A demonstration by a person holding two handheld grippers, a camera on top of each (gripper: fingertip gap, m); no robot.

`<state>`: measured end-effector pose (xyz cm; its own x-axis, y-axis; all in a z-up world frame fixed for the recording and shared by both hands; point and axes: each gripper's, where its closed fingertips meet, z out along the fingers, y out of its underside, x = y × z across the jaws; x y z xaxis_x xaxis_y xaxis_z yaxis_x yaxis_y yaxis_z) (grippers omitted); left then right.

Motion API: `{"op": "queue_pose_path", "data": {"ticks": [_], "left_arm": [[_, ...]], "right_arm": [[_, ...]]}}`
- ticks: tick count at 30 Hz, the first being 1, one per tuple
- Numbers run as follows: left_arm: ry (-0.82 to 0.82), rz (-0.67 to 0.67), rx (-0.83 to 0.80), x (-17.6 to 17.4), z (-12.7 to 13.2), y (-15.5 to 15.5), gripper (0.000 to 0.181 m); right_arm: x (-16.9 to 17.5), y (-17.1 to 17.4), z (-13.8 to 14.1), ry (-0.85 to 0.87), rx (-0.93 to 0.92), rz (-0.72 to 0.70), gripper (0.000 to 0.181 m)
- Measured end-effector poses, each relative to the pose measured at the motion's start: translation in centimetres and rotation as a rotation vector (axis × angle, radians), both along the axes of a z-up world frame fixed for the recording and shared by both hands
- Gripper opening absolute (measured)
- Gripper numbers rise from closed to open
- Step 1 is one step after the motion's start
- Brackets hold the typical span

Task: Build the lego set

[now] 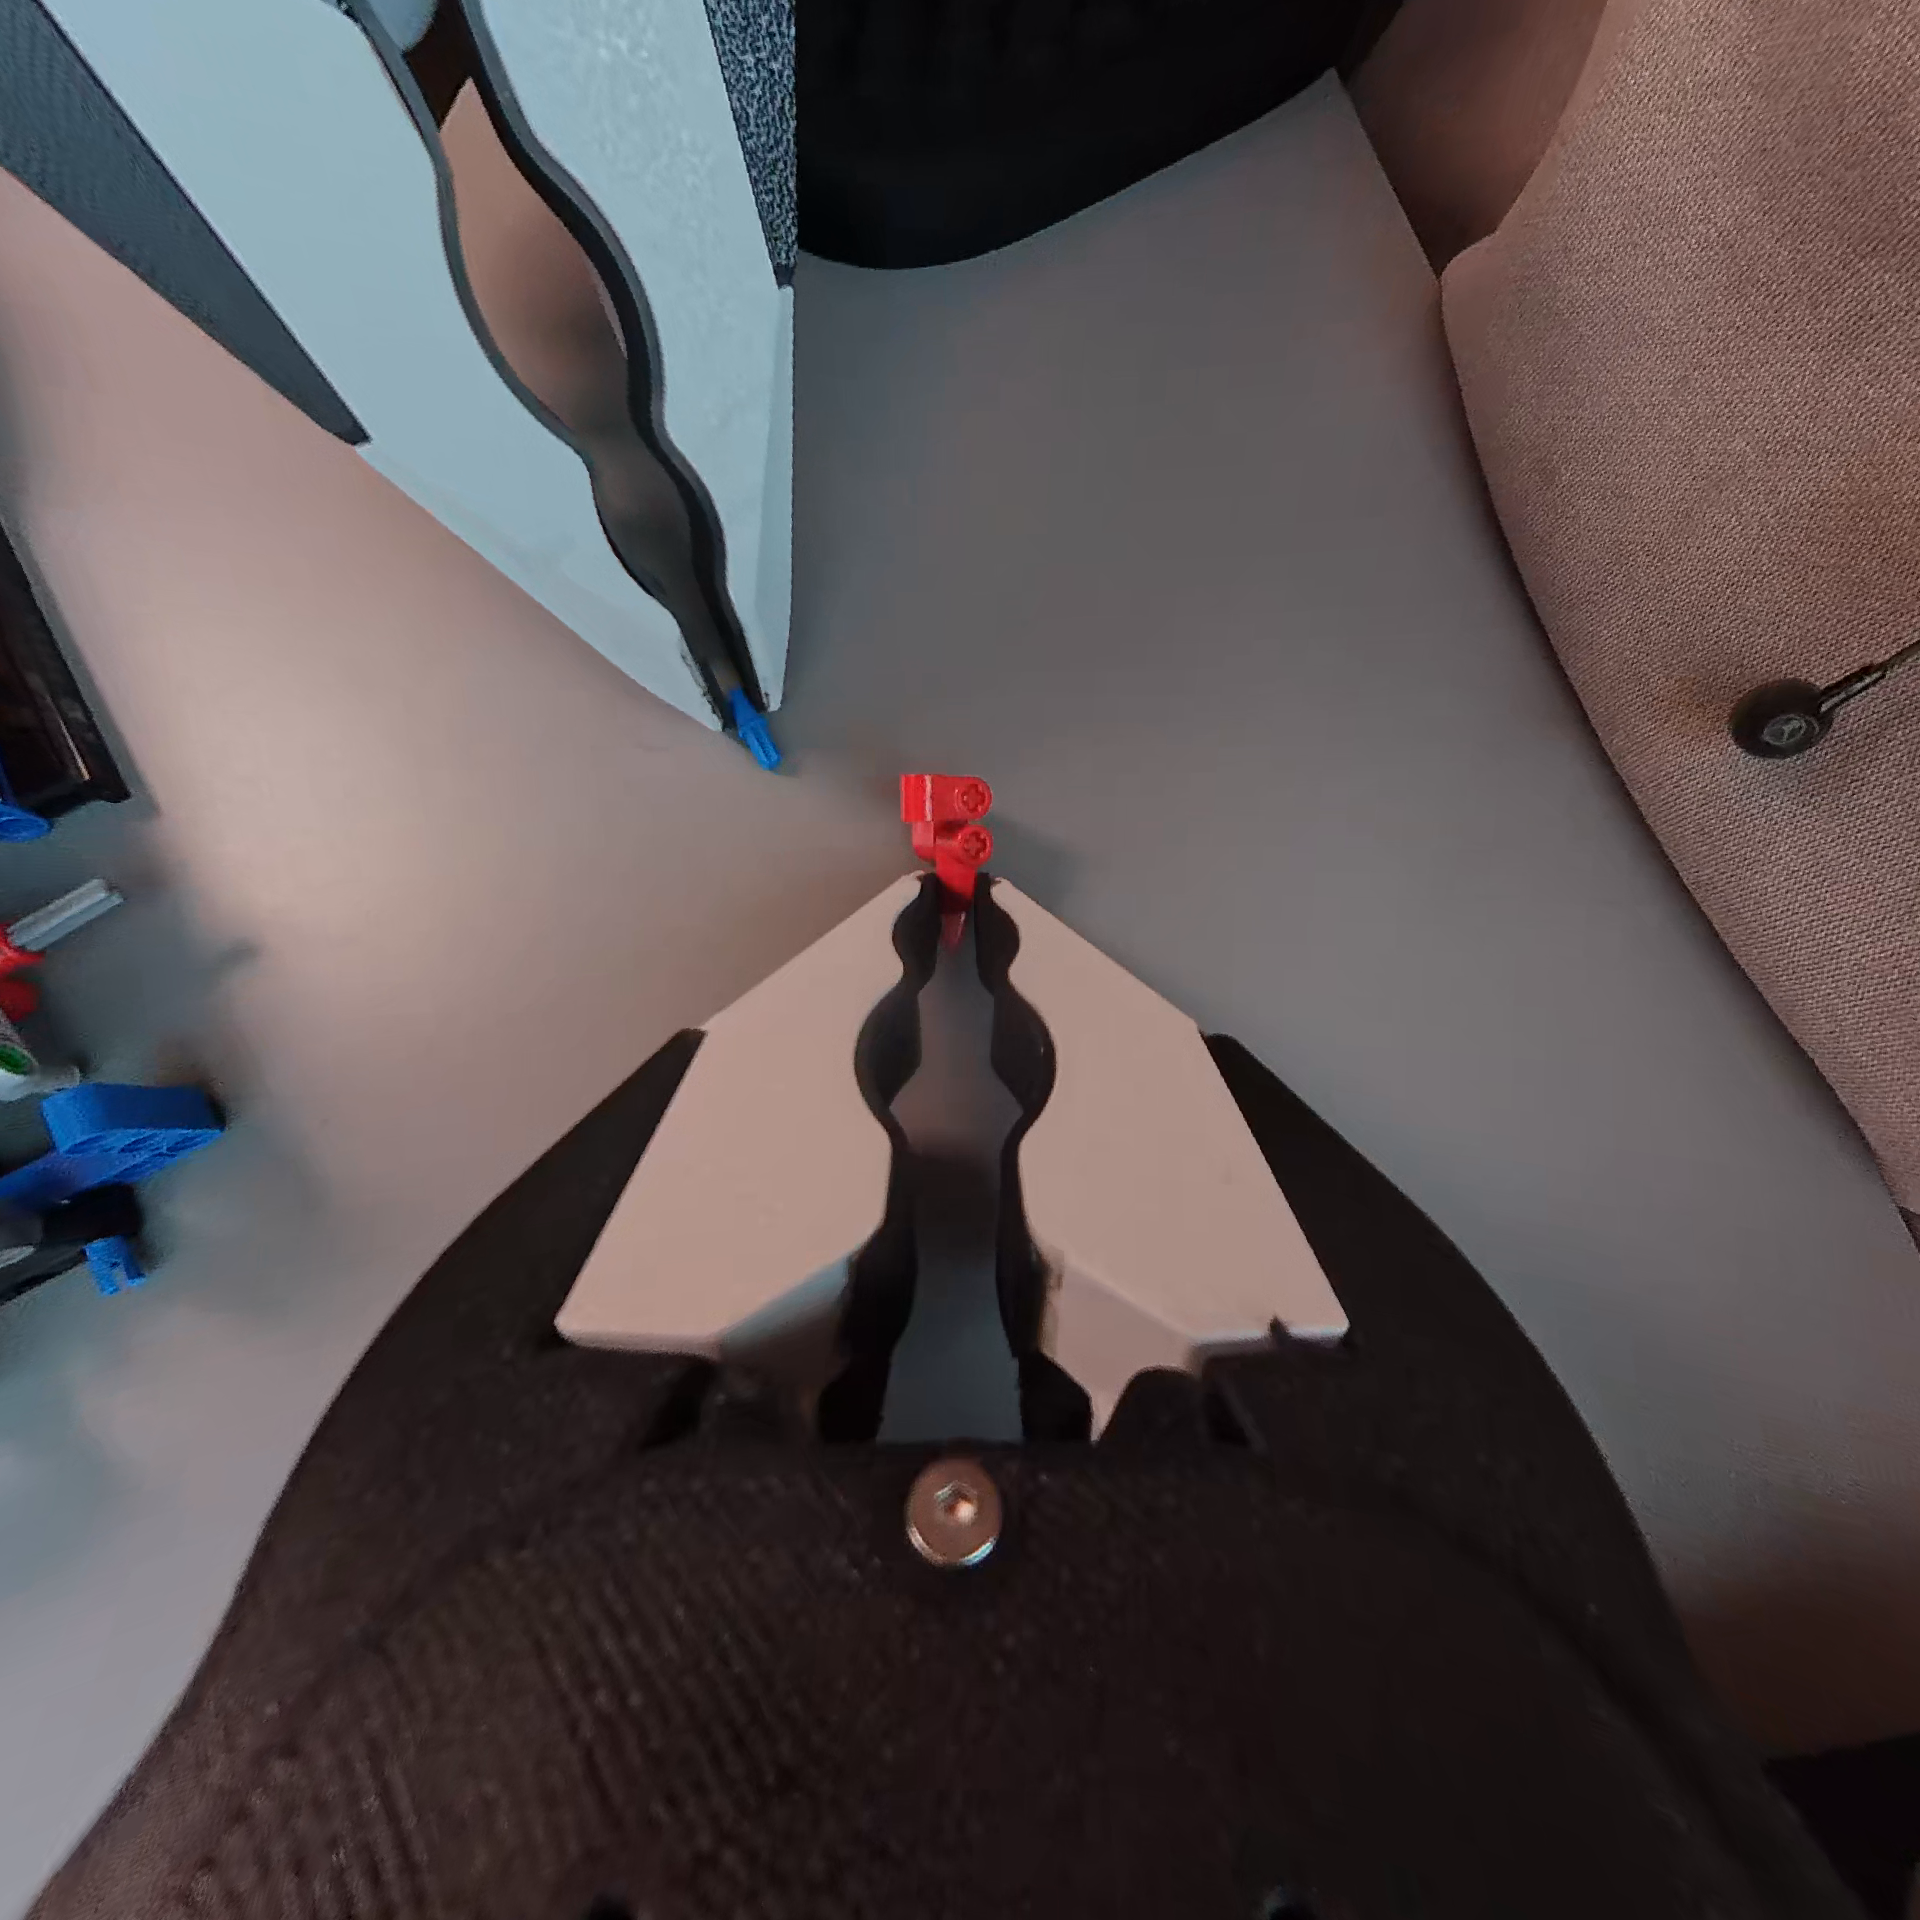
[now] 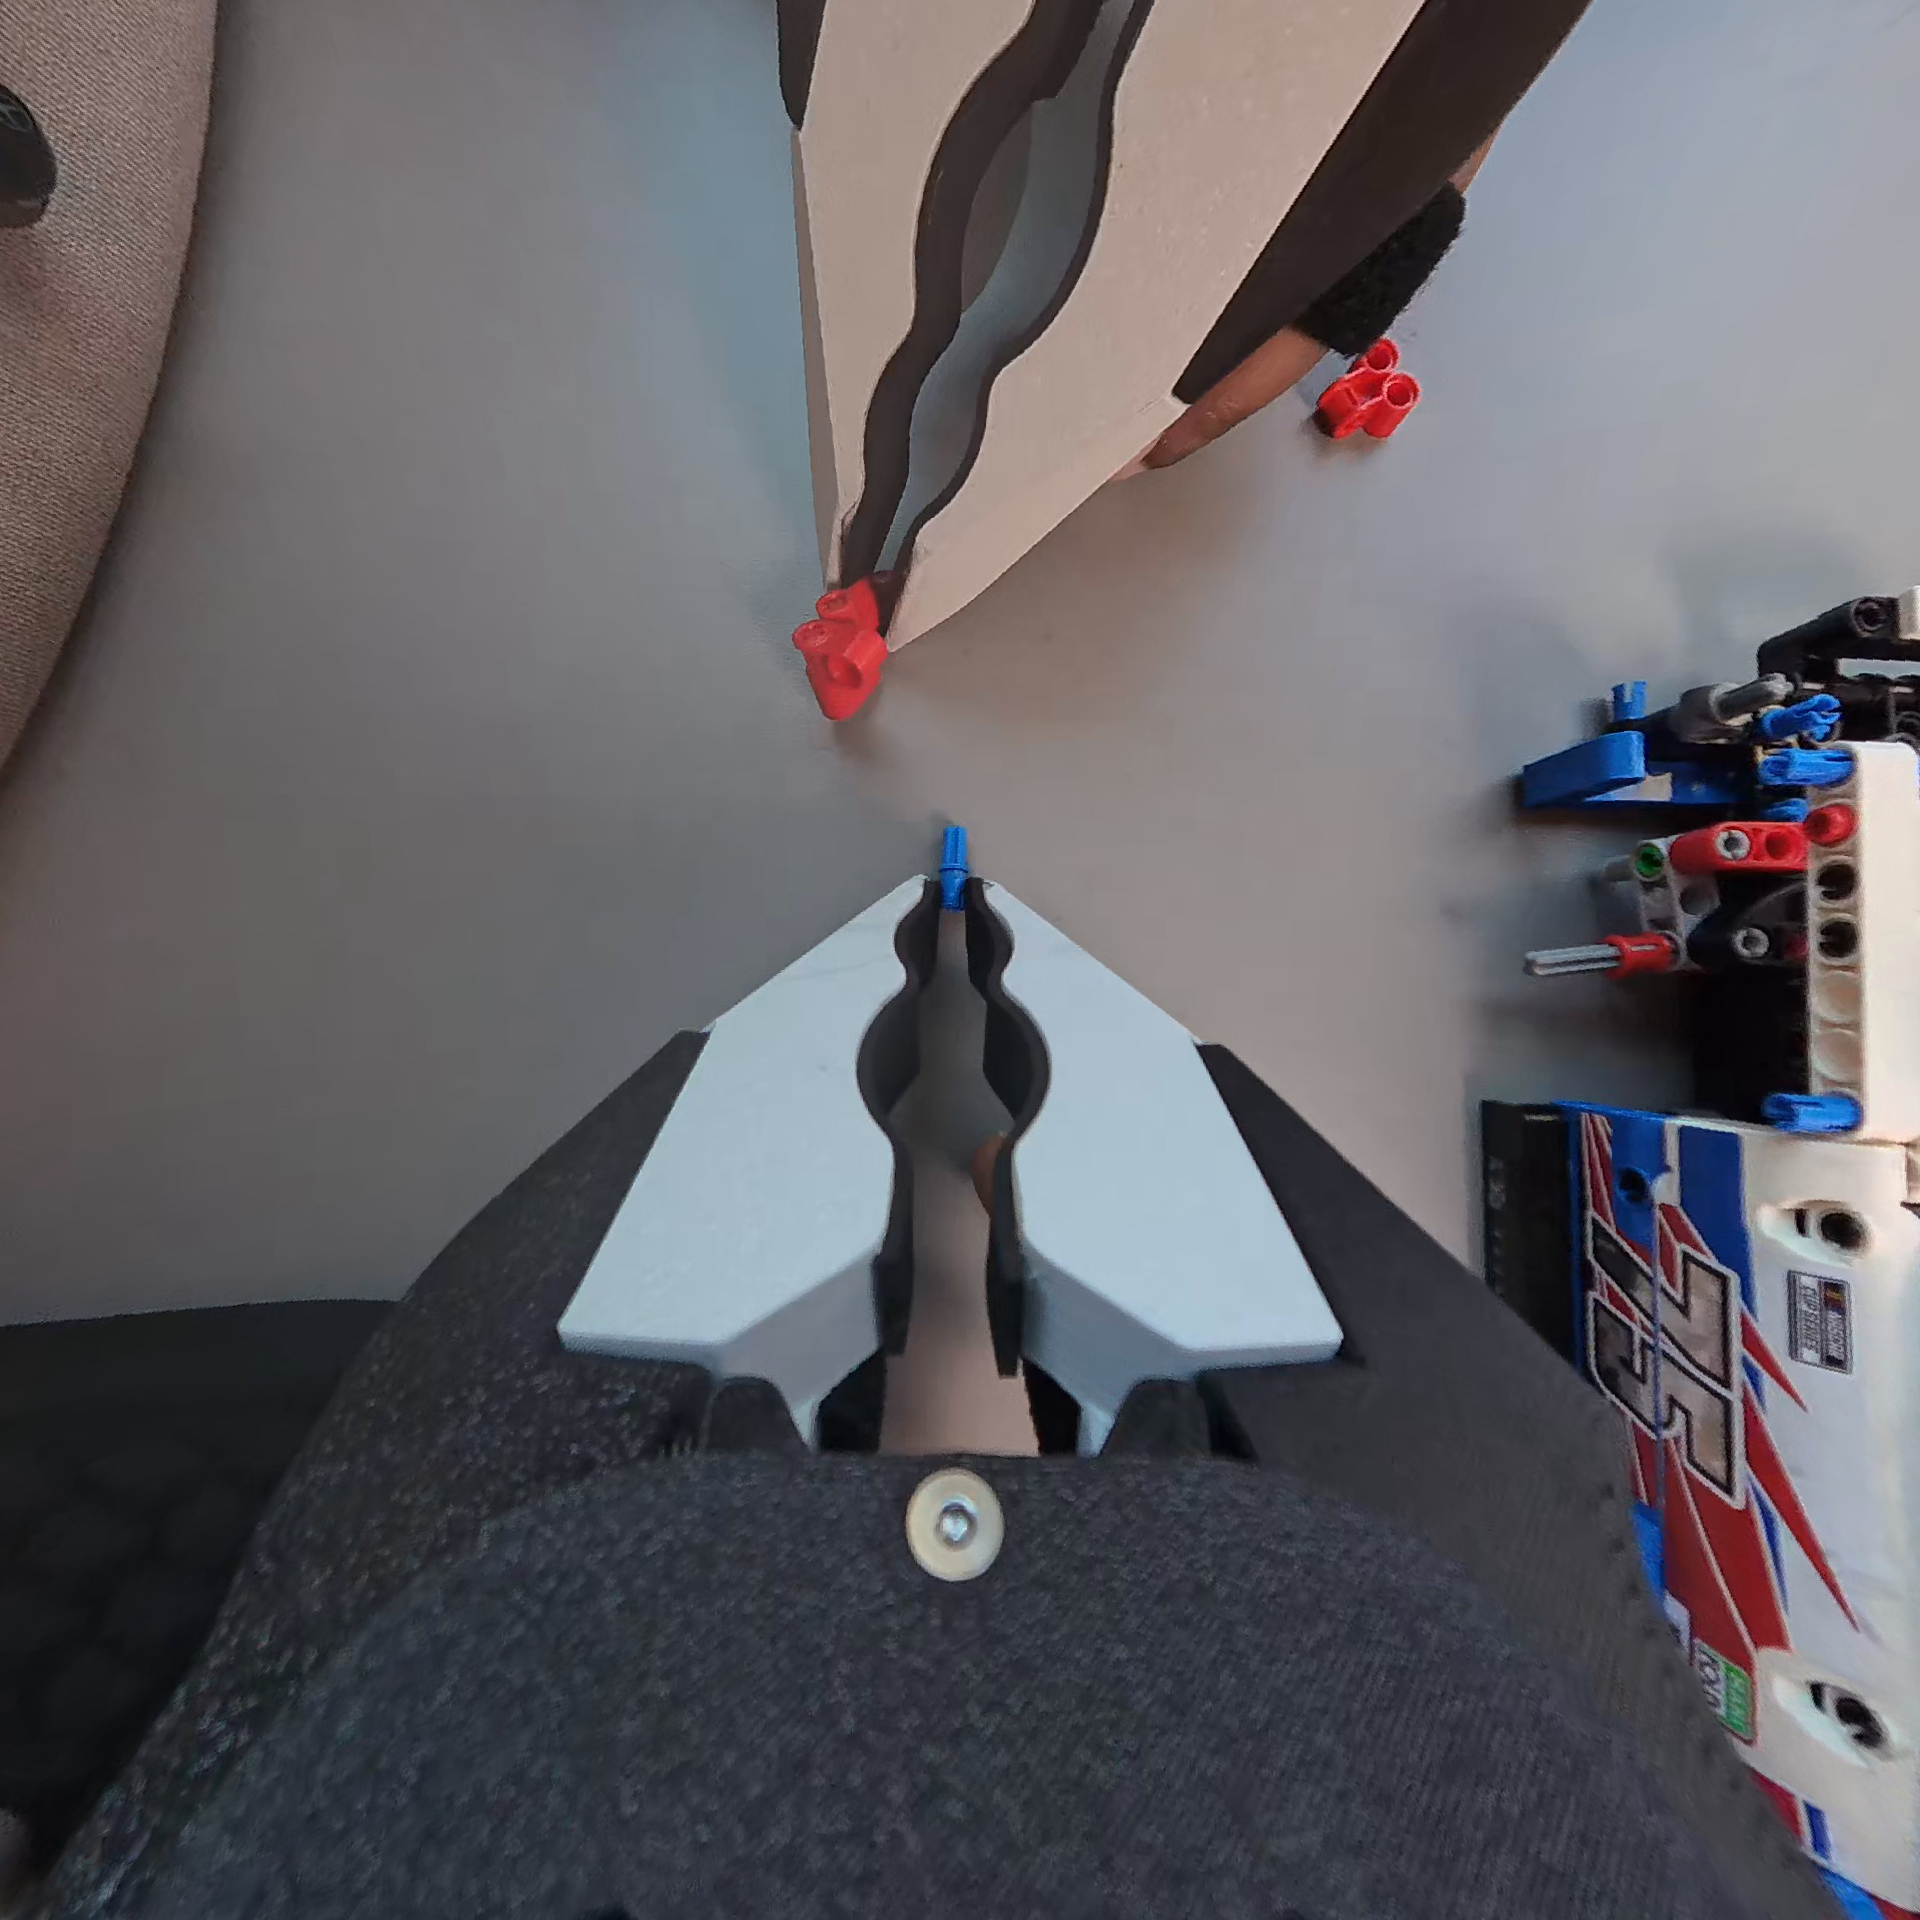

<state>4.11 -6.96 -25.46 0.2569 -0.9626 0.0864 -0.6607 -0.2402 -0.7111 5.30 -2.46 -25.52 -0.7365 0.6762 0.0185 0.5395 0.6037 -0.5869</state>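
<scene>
- The left tongs (image 1: 954, 883) are clenched on a small red connector piece (image 1: 948, 821), which sticks out beyond their tips, over the grey desk (image 1: 1195, 623).
- The right tongs (image 2: 951, 881) are clenched on a short blue pin (image 2: 952, 857), most of it poking forward past the tips.
- In the right wrist view the left tongs (image 2: 868, 592) come in from ahead, tips pointing back toward the right tongs, with the red connector piece (image 2: 840, 652) at their end; the blue pin and the red piece are near each other but apart.
- In the left wrist view the right tongs (image 1: 740, 698) reach in from ahead and to the left, the blue pin (image 1: 755, 727) at their tip, just off to the left of the red piece.
- A second red connector (image 2: 1366, 393) lies on the desk (image 2: 468, 623) well ahead and to the right of the right tongs, beside a fingertip (image 2: 1205, 416) of the hand on the left tongs.
- A partly built toy car (image 2: 1787, 1039), white with blue and red stripes and a black frame, sits on the desk to the right of the right tongs; blue and red pins stick out of its side.
- A tan fabric seat (image 1: 1683, 416) borders the desk to the right of the left tongs.
</scene>
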Motion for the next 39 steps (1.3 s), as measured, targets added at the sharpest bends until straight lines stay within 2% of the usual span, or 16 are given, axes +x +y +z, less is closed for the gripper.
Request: {"op": "queue_pose_path", "data": {"ticks": [32,39], "left_arm": [[-0.009,0.022,0.036,-0.3,0.0,0.6,0.006],[-0.047,0.081,0.044,-0.6,0.5,0.8,0.019]], "right_arm": [[0.4,0.6,0.0,0.041,-0.007,-0.047,0.003],[0.6,1.0,0.0,0.033,-0.010,-0.056,0.003]]}}
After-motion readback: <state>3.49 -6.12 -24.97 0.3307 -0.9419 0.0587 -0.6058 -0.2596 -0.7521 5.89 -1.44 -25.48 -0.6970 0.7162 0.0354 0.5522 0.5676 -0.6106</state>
